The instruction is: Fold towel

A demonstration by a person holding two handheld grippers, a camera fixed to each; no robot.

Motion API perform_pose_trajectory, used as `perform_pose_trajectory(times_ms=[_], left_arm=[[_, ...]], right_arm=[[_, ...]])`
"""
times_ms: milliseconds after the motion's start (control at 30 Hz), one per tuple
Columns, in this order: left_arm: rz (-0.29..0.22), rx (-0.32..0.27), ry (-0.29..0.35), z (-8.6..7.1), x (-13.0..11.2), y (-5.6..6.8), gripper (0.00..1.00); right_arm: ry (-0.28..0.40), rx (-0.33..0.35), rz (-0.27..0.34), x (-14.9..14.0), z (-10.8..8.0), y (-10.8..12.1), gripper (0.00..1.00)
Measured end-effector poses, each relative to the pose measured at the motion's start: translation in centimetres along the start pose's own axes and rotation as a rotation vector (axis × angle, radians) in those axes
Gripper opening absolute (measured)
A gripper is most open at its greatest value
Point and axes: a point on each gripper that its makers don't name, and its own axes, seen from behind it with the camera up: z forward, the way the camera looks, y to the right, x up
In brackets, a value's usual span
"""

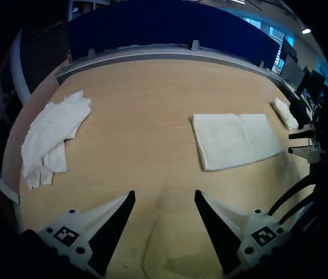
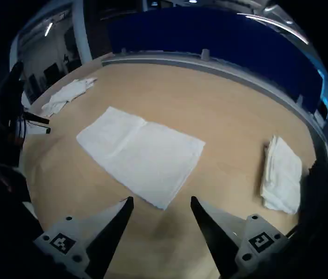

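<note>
Both grippers are hovering low over the table, aimed forward across it. The left gripper has its fingers spread wide with only bare wood between the tips. Same for the right gripper: jaws apart, holding nothing, tips just short of the towel's near edge.

The towel lies flat in the middle of the table, spread out as a rectangle with a crease line across it. From the left gripper view it sits ahead and off to the right, well apart from that gripper's tips.

A crumpled pile of white cloth sits near the table's left edge. A folded stack sits on the right side. The surface is light wood, with a grey rail and a blue partition along the back. The dark shapes at the far right could be monitors, but it's too dim to be sure.
</note>
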Motion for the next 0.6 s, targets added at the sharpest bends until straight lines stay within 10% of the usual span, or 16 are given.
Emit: perform_pose_trajectory(times_ms=[367,600], left_arm=[[-0.064,0.076,-0.017,-4.0,-5.0,-2.0,0.95],[-0.106,0.104,-0.042,-5.6,-7.9,-2.8,0.95]], right_arm=[[-0.093,0.069,-0.129,-1.7,1.8,-0.5,0.76],[-0.134,0.079,-0.136,-2.7,2.6,-0.4,0.47]])
